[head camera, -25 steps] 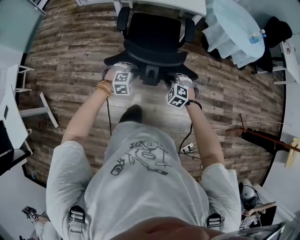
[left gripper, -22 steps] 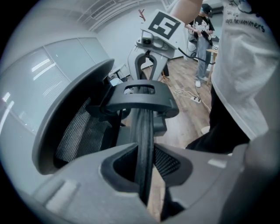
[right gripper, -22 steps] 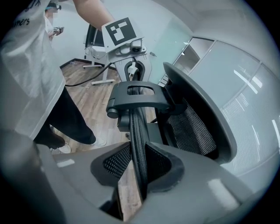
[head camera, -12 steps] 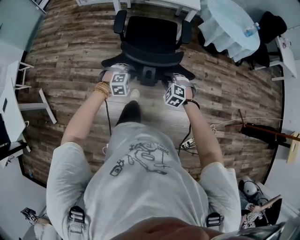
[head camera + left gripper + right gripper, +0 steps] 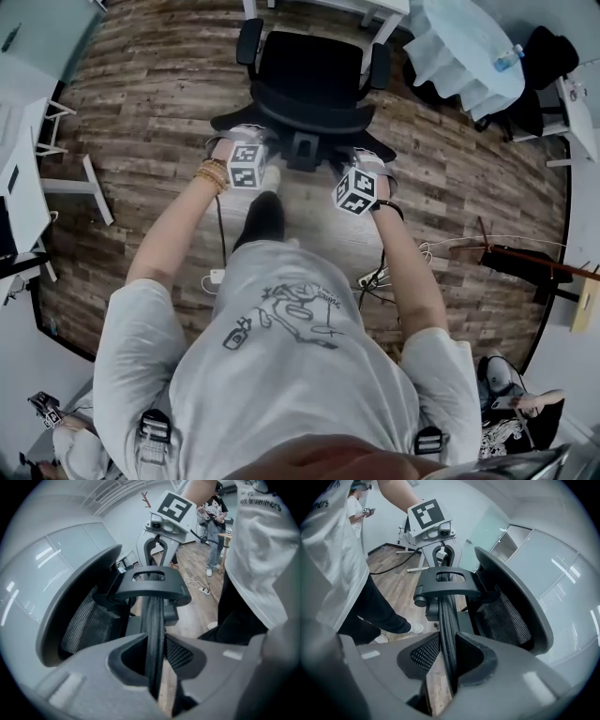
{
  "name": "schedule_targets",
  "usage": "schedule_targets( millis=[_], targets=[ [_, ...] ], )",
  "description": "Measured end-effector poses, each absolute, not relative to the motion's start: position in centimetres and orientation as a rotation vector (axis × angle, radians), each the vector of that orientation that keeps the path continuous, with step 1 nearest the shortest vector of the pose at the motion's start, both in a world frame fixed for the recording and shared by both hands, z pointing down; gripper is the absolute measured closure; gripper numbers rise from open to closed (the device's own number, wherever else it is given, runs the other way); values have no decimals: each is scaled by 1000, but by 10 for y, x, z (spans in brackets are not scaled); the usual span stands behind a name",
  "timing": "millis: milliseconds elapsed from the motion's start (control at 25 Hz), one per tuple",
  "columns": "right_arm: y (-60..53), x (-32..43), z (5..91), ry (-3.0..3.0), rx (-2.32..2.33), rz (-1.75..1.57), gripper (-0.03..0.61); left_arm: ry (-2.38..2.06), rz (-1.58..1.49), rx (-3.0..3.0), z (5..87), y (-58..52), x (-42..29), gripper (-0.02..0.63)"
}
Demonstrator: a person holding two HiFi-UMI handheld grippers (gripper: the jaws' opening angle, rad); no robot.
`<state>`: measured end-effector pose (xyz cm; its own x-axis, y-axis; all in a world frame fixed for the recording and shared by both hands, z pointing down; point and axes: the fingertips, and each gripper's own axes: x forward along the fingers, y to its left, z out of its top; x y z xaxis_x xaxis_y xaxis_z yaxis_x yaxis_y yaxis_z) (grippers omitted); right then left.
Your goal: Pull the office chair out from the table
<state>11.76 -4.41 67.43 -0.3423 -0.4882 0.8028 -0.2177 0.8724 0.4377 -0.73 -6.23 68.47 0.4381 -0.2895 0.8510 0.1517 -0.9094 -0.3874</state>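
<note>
The office chair [image 5: 314, 70] stands on the wooden floor [image 5: 141, 112], close in front of the white table [image 5: 380, 7] at the far edge, its back toward the person. The left gripper [image 5: 239, 136] and the right gripper [image 5: 367, 157] each pinch the top rim of its backrest [image 5: 154, 620], one on either side of the middle bracket [image 5: 447, 587].

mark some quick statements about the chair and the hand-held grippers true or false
1. The left hand-held gripper and right hand-held gripper are both shut on the chair's back. True.
2. The chair is armless. False: it has two armrests.
3. The floor is carpeted. False: it is wood planks.
4. A bottle is on the round table. True.
</note>
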Motion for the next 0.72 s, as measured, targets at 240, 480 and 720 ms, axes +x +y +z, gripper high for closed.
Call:
schedule_targets(
  millis=[240,480,720],
  targets=[
    [-3,122,673,-1936,506,-315,466,128,-1479,-2290,689,-20,-5,520],
    [30,118,672,-1937,496,-305,466,126,-1485,-2298,689,16,-9,520],
    [56,118,671,-1934,505,-311,465,133,-1488,-2287,687,41,-10,518]
  ],
)
